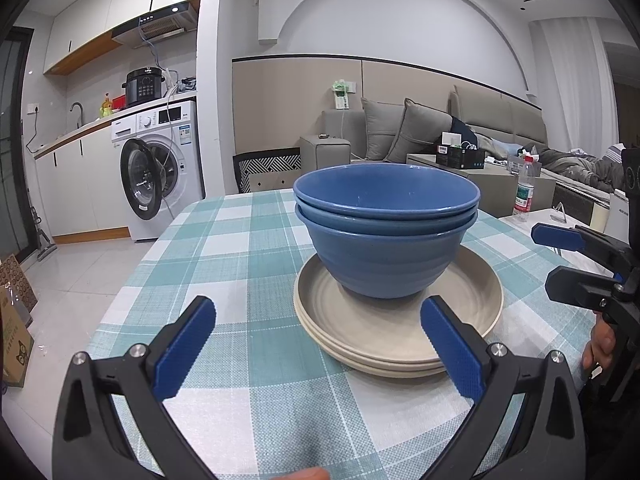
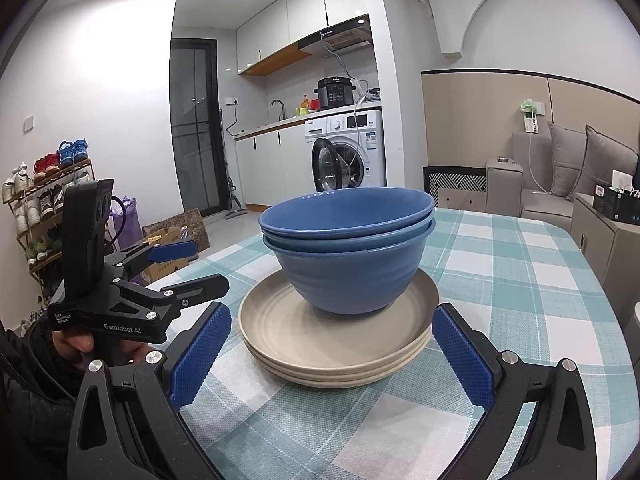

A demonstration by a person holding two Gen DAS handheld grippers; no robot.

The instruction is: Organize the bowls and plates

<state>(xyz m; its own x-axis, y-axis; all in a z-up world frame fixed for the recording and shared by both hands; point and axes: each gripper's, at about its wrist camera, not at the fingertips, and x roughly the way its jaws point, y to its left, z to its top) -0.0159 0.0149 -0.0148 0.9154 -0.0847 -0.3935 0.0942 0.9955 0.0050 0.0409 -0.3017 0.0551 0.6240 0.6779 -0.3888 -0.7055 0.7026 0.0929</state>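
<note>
Left wrist view: left tongs (image 1: 318, 338) spread wide, empty, low over the checked desk (image 1: 240, 248). Just ahead, two nested blue bowls (image 1: 386, 232) sit on three stacked beige plates (image 1: 396, 320) mid-desk. Right tongs (image 1: 558, 258) hover beside the stack, also spread, holding nothing.

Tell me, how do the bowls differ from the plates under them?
The bowls are blue and deep; the plates are beige, flat and wider. Two bowls are nested, while the plates look like a stack of three. The bowls sit on the plates; the plates rest on the checked cloth. Both have ridged surfaces, and neither gripper touches them.
</note>
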